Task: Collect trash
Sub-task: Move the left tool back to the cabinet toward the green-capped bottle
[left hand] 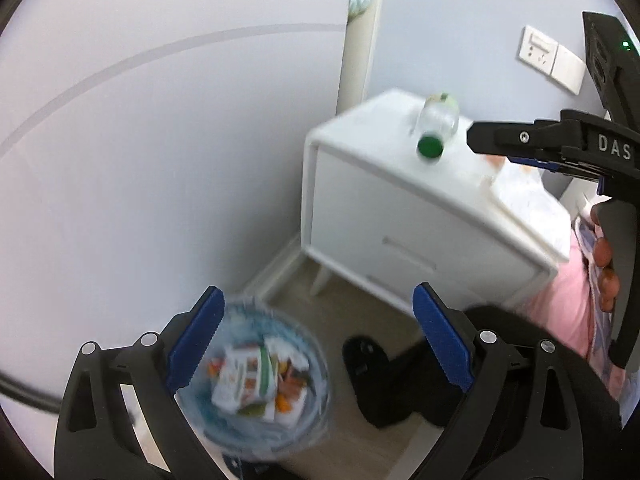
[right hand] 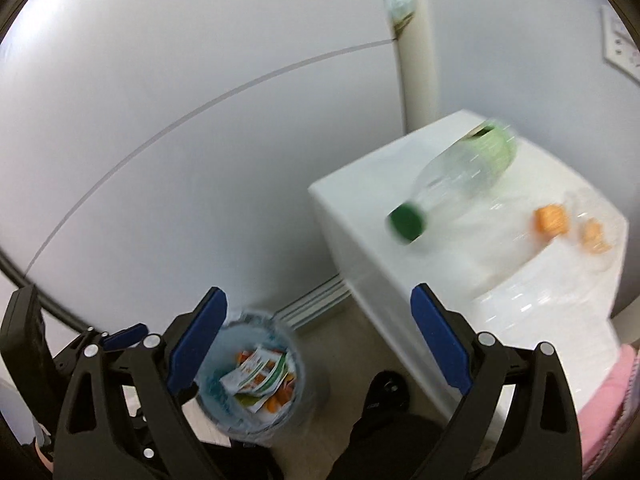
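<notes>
A clear plastic bottle [left hand: 438,120] [right hand: 460,180] with a green cap lies on its side on the white nightstand [left hand: 384,208] [right hand: 400,264]. Beside it in the right wrist view lies a clear wrapper with orange pieces [right hand: 554,220]. A blue-lined trash bin [left hand: 240,432] [right hand: 224,392] stands on the floor by the wall and holds several printed packets. My left gripper [left hand: 318,340] hangs open above the bin with nothing in it. My right gripper [right hand: 320,336] [left hand: 476,136] is open too, empty, near the nightstand's front and short of the bottle.
A person's black shoe [left hand: 372,360] [right hand: 384,396] stands on the floor between the bin and the nightstand. Pink bedding [left hand: 560,312] lies at the right. A wall socket [left hand: 540,52] sits above the nightstand, and a pale wall closes the left side.
</notes>
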Demonstrator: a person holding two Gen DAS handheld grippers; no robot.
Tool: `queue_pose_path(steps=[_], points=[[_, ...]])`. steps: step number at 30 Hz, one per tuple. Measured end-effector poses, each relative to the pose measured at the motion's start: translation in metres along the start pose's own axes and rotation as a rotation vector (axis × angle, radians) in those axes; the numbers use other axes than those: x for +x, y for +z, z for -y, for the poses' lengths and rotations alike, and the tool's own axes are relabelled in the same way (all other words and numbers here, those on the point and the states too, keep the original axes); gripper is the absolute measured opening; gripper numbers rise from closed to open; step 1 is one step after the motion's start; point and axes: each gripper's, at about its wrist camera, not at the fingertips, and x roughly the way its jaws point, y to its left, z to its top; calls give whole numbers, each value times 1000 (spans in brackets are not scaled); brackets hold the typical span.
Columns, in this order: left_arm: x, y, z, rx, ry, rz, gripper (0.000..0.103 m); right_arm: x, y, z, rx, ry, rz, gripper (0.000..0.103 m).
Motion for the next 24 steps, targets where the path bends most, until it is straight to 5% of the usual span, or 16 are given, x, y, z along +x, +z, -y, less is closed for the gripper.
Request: queue_pose_path(steps=[12,21,24], points=[[-10,71,61,132,-34,70,96,-45,59,72,108,-48,67,90],[6,118,106,247,-79,74,96,-28,118,132,291,-106,-82,90],[23,132,119,294,-90,48,97,-8,127,144,375,-67,-147,90]])
